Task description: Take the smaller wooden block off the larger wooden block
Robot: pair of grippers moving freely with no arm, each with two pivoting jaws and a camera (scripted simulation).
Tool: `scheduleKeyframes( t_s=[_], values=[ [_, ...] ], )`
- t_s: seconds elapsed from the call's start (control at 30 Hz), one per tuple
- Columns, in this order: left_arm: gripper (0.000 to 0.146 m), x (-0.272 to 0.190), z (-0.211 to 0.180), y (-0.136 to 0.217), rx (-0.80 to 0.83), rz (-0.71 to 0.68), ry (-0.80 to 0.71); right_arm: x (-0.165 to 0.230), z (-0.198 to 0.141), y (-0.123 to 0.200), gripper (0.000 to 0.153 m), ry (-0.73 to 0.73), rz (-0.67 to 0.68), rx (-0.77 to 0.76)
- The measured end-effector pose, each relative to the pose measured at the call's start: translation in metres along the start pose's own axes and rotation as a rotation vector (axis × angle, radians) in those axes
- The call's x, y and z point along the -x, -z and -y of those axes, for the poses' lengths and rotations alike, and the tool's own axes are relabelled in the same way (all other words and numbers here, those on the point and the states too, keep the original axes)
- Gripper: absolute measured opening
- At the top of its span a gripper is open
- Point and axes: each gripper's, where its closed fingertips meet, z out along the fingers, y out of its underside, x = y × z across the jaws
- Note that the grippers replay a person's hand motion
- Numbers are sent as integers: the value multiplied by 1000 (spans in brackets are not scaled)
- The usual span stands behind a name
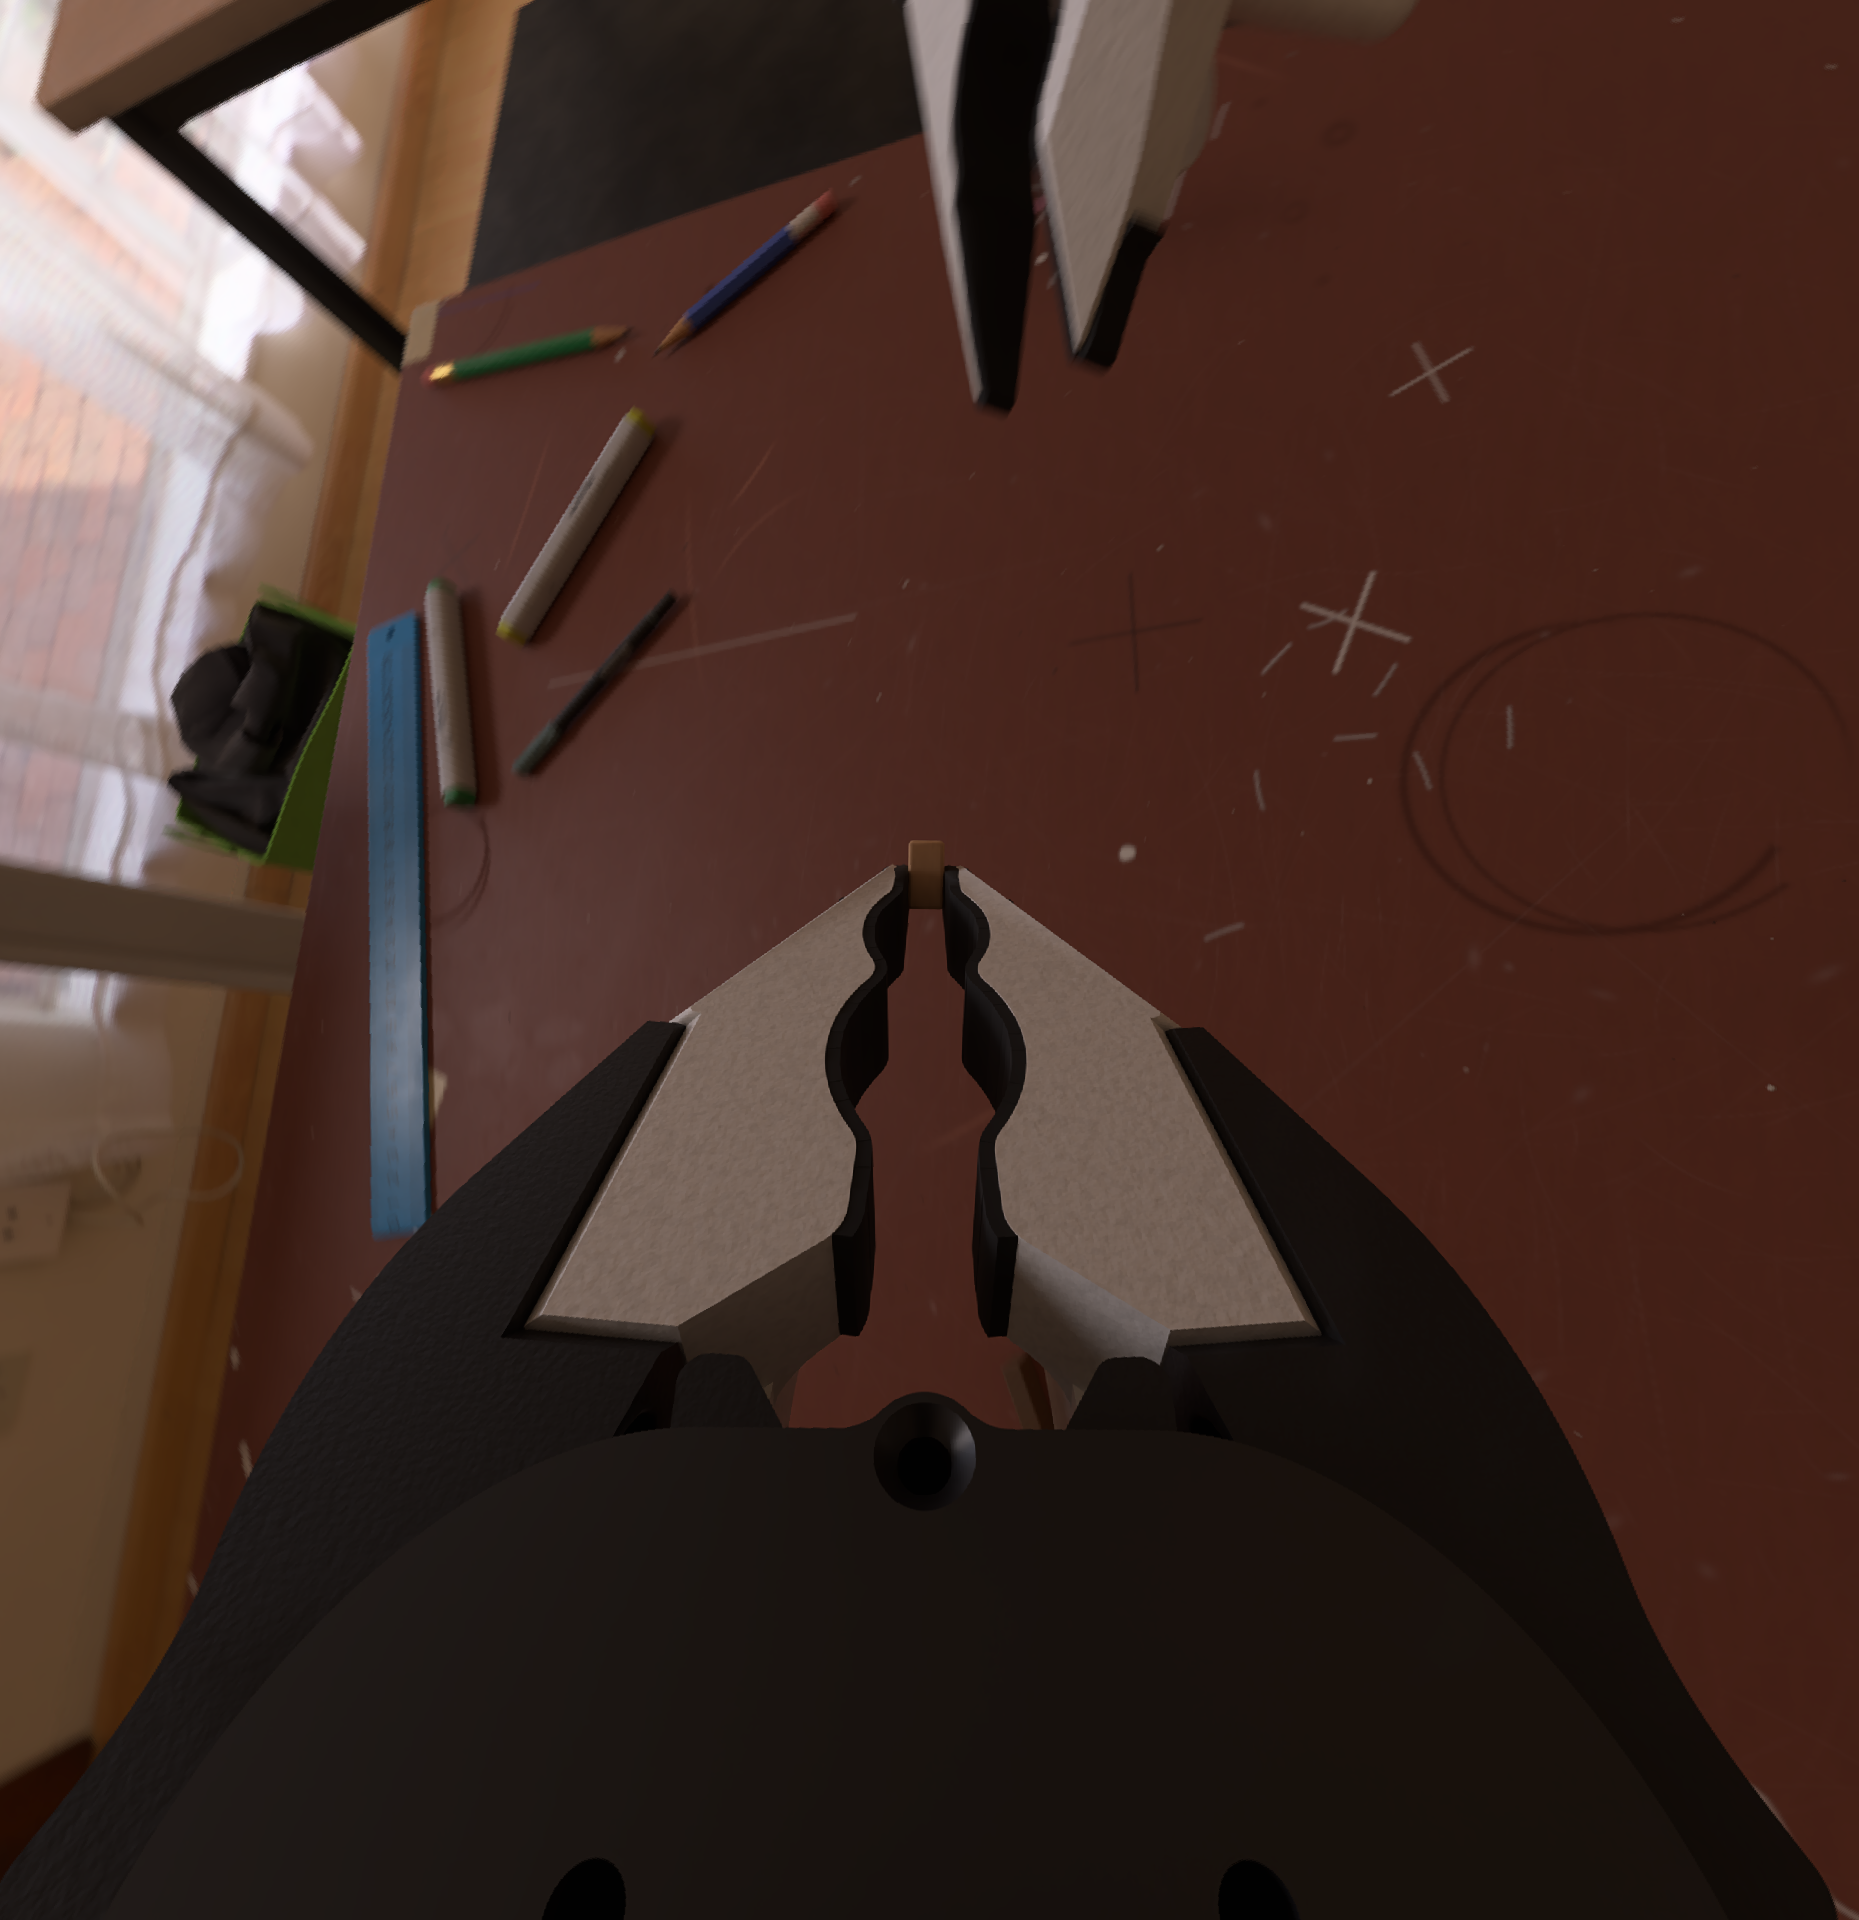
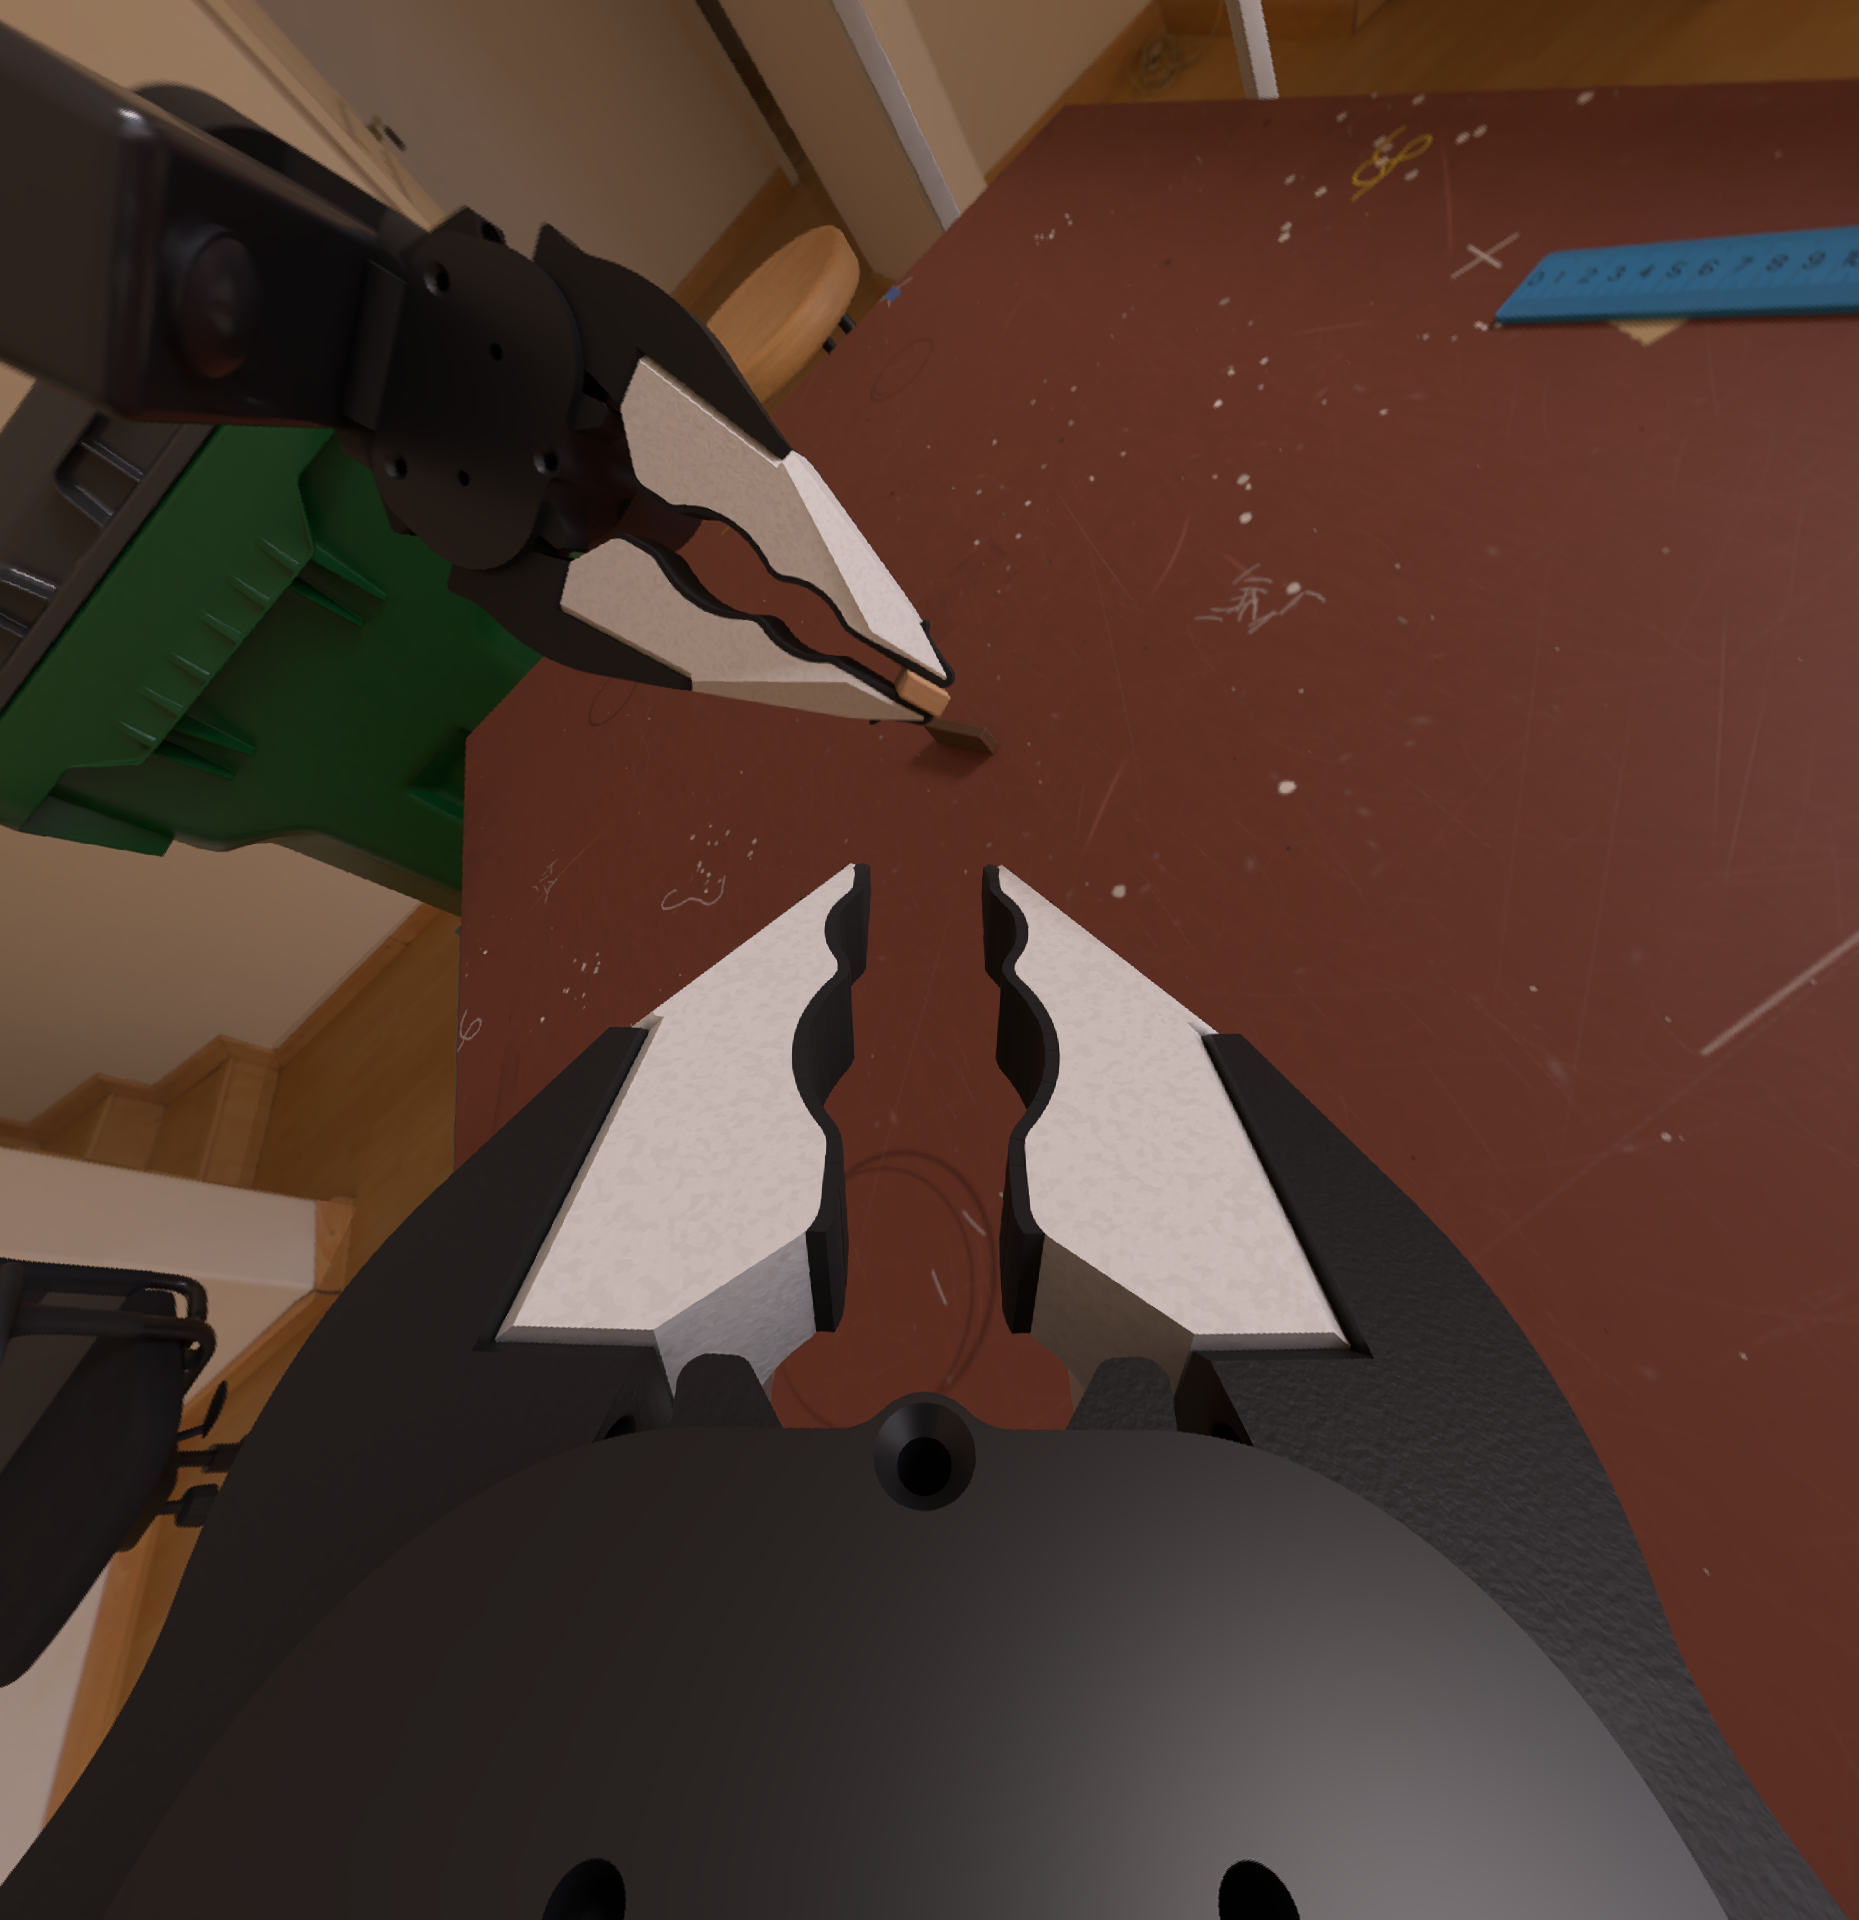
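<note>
My left gripper (image 1: 925,891) is shut on the smaller wooden block (image 1: 925,860), a tiny light-tan cube pinched at the very fingertips. In the right wrist view the left gripper (image 2: 931,698) holds that cube (image 2: 919,687) just above the larger wooden block (image 2: 964,736), a flat darker piece lying on the brown table (image 2: 1424,831). I cannot tell whether the two blocks still touch. My right gripper (image 2: 925,883) is open and empty, hovering over the table a short way from the blocks. It also shows at the top of the left wrist view (image 1: 1044,379).
At the table's left side lie a blue ruler (image 1: 397,914), two white markers (image 1: 577,525), a dark pen (image 1: 598,681), and a green pencil (image 1: 530,353) and a blue pencil (image 1: 748,272). A green crate (image 2: 239,644) stands beyond the table edge.
</note>
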Motion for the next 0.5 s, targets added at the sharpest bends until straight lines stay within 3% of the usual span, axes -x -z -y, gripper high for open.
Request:
scheduleKeyframes(
  t_s=[0.2, 0.5],
  values=[
    [6, -6, 24, -39, 37, -119, -226, -17, -15, 1, 21, -50, -15, 75],
    [6, -8, 39, -60, 16, -125, -461, -44, -22, 2, 19, -108, -36, 72]
  ],
)
